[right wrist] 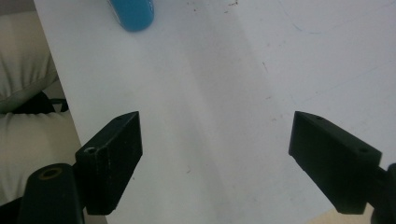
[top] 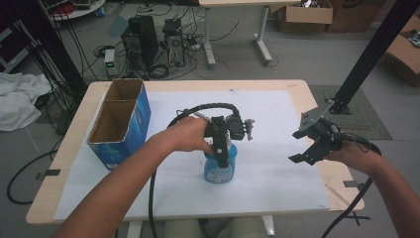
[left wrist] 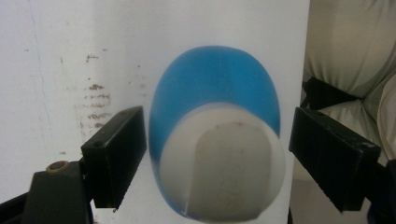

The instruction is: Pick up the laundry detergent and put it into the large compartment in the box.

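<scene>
A blue bottle [top: 219,172] with a white cap [left wrist: 224,172] stands upright on the white sheet near the table's front middle. My left gripper [top: 221,153] points straight down over it. In the left gripper view the left gripper [left wrist: 217,154] is open, with one jaw on each side of the cap and a narrow gap at each side. My right gripper [top: 304,146] hovers over the right part of the table, apart from the bottle. The right gripper [right wrist: 217,154] is open with nothing between its jaws. The blue bottle's base [right wrist: 134,14] shows at the top of that view.
An open blue cardboard box [top: 121,124] with two compartments stands at the table's left. The white sheet [top: 277,188] covers most of the wooden table [top: 302,94]. The person's legs [left wrist: 355,56] sit just past the front edge. A black frame post [top: 366,54] rises at the right.
</scene>
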`<control>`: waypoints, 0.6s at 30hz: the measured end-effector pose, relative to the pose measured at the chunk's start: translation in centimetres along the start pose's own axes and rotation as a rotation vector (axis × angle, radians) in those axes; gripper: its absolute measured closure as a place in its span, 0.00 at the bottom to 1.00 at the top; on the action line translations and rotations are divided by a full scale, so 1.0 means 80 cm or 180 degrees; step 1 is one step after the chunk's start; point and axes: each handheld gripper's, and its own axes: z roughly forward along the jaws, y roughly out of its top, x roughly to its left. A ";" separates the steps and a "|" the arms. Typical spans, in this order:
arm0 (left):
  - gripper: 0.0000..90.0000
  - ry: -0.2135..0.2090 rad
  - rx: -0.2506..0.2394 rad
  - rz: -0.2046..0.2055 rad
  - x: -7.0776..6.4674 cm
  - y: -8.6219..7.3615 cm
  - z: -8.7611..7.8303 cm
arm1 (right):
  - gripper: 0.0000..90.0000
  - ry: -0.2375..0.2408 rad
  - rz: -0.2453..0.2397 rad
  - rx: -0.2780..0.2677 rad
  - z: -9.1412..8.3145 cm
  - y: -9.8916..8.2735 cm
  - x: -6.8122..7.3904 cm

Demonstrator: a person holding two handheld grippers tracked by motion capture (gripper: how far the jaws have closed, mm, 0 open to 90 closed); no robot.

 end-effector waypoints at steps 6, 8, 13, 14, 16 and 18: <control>0.23 -0.0006 0.0025 0.0016 0.001 0.002 0.002 | 0.19 0.0001 -0.0002 -0.0013 0.000 -0.001 0.000; 0.23 -0.0008 0.0017 0.0015 0.001 0.002 0.002 | 0.19 0.0001 -0.0005 -0.0008 0.000 -0.001 0.000; 0.24 0.0000 0.0016 0.0022 0.001 0.001 0.002 | 0.19 0.0000 -0.0004 -0.0017 -0.001 -0.001 0.000; 0.24 -0.0001 0.0021 0.0017 0.001 0.001 0.003 | 0.19 0.0001 -0.0004 -0.0019 -0.001 -0.001 0.000; 0.25 -0.0001 0.0025 0.0017 0.001 0.001 0.003 | 0.19 0.0002 0.0002 -0.0013 0.000 -0.001 0.000; 0.26 0.0006 0.0014 0.0023 0.002 0.001 0.002 | 0.19 0.0000 0.0005 -0.0013 0.000 -0.002 0.000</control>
